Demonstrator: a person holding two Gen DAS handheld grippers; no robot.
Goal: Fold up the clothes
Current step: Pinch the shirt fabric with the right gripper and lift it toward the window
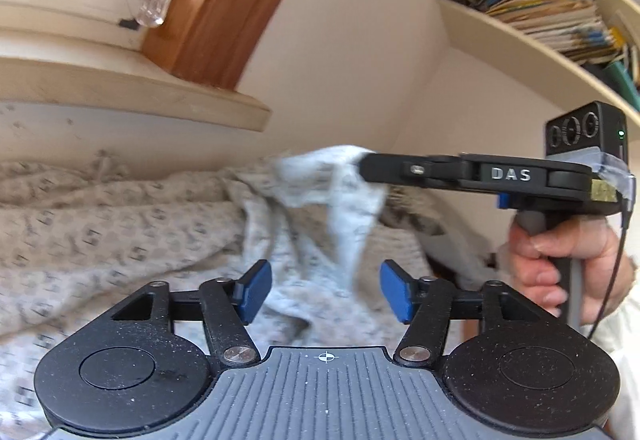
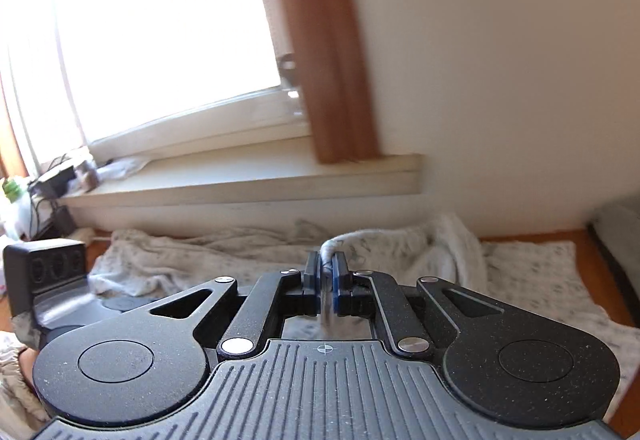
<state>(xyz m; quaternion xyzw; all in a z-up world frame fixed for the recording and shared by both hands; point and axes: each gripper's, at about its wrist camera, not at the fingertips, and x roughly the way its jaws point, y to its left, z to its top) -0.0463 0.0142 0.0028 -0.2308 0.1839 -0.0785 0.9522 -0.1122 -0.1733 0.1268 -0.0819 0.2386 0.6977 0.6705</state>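
A bedroom corner with a cream wall (image 1: 360,40), seen from two handheld grippers. A bright window (image 2: 160,20) fills the far left, with a rust-brown curtain (image 2: 332,60) hanging down its right edge to a pale wooden windowsill (image 2: 260,176). On the right, curved by the lens, a cream bookshelf (image 1: 520,36) holds books and stacked papers.

Below the sill, a pale patterned blanket (image 1: 100,232) lies rumpled across a flat surface, reaching from the far wall toward the cameras.

On that blanket lies the garment being folded, a light grey printed cloth (image 1: 336,200), soft and blurred. One part of it is lifted up off the blanket in the middle of the scene; the rest trails down and toward the near side.

The right gripper (image 2: 327,272) has its two blue-padded fingers pressed together on a bunched edge of the grey cloth, holding it above the blanket. In the left wrist view this same gripper comes in from the right as a flat black bar lettered DAS, its tip buried in the raised cloth, and a person's hand (image 1: 560,268) wraps around its grey handle.

The left gripper (image 1: 326,290) sits nearer and lower, its blue pads (image 1: 256,290) spread wide apart with nothing between them. The trailing cloth lies beyond the gap, not touching either pad.
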